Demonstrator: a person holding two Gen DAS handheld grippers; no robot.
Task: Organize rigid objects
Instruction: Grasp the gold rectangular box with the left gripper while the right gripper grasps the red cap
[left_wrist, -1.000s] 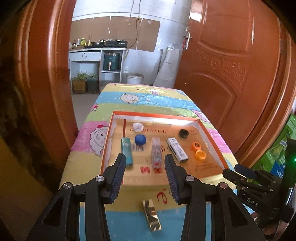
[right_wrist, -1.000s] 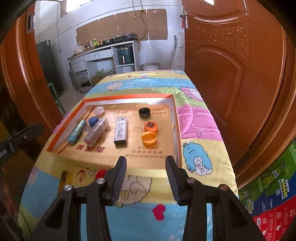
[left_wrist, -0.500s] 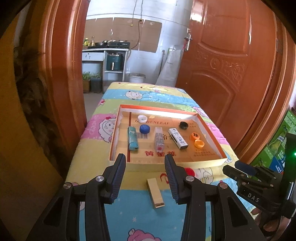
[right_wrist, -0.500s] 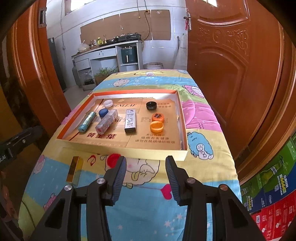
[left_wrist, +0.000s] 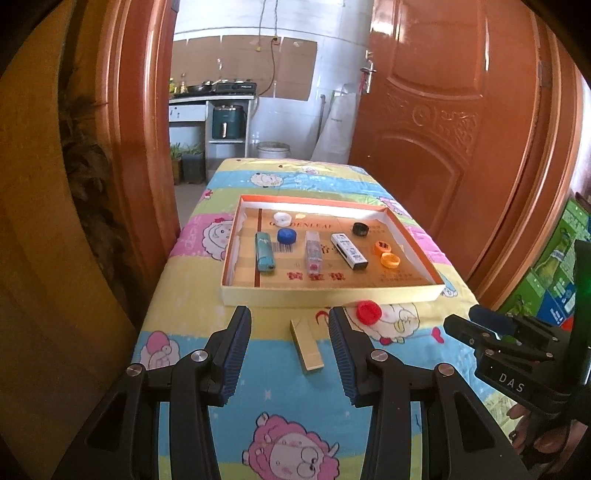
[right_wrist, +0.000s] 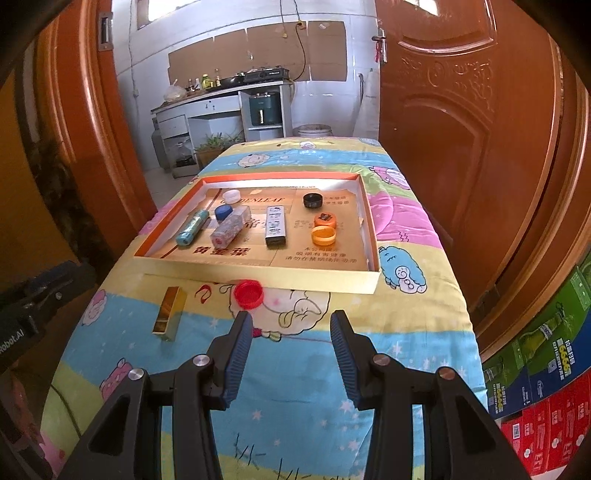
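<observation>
Broadly, a table under a cartoon-print cloth fills both views, bearing a shallow orange-rimmed cardboard tray with caps, a lighter and small boxes lying inside it. Next come the left gripper and right gripper, both hanging above the near cloth with jaws spread, pinching nothing. Just outside the tray's near wall lie a gold bar-shaped box and, beside it, a red cap.
</observation>
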